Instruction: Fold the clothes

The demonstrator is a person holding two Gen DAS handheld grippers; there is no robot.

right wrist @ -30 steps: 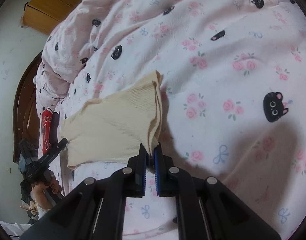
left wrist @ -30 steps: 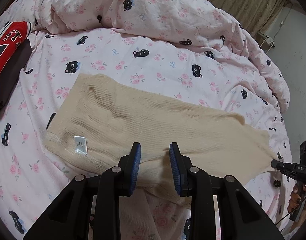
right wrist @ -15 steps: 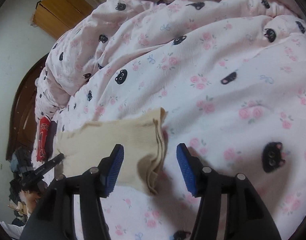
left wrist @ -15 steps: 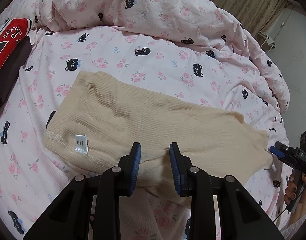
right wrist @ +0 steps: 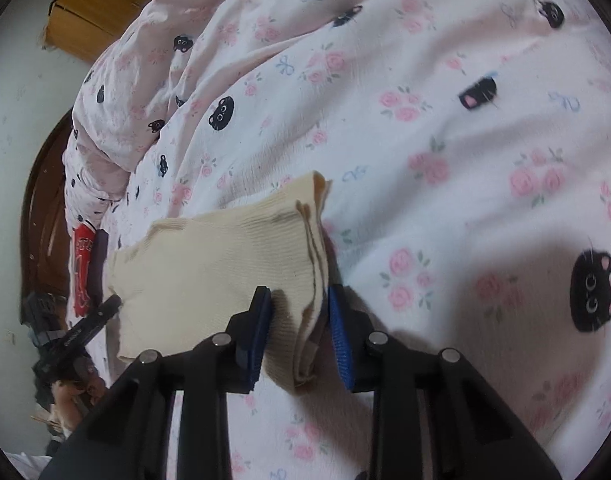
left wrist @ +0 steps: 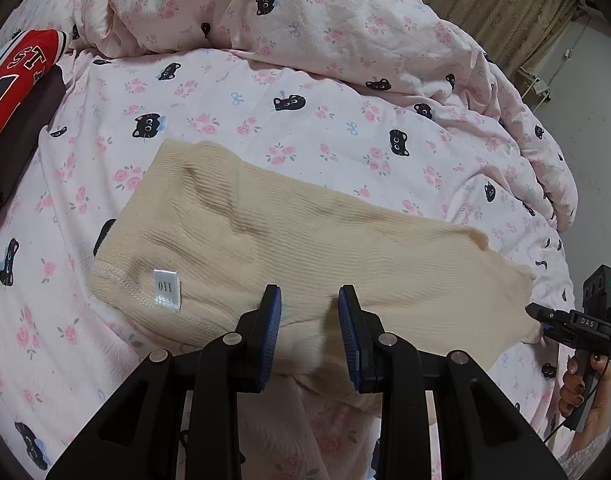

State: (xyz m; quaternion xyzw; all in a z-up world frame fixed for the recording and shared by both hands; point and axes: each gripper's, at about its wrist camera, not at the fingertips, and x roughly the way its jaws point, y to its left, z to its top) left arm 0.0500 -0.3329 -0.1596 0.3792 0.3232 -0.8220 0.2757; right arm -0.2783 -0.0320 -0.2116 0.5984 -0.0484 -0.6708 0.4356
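Observation:
A beige ribbed garment (left wrist: 289, 240) lies flat on the pink cat-print bed sheet (left wrist: 305, 120), with a white size tag (left wrist: 166, 290) near its left hem. My left gripper (left wrist: 309, 312) is open, its blue pads over the garment's near edge. My right gripper (right wrist: 299, 312) is open and straddles the garment's narrow end (right wrist: 225, 256), whose layered hems (right wrist: 315, 240) run between the pads. The right gripper also shows in the left wrist view (left wrist: 569, 324) at the garment's right end.
A folded red and dark garment (left wrist: 17, 80) lies at the far left of the bed. A bunched pink duvet (left wrist: 305, 12) fills the back. A wooden headboard (right wrist: 41, 216) and a wooden cabinet (right wrist: 97, 8) stand beyond the bed.
My right gripper let go of the garment's end and opened, then closed in part way around the hem. My left gripper stayed open over the near edge.

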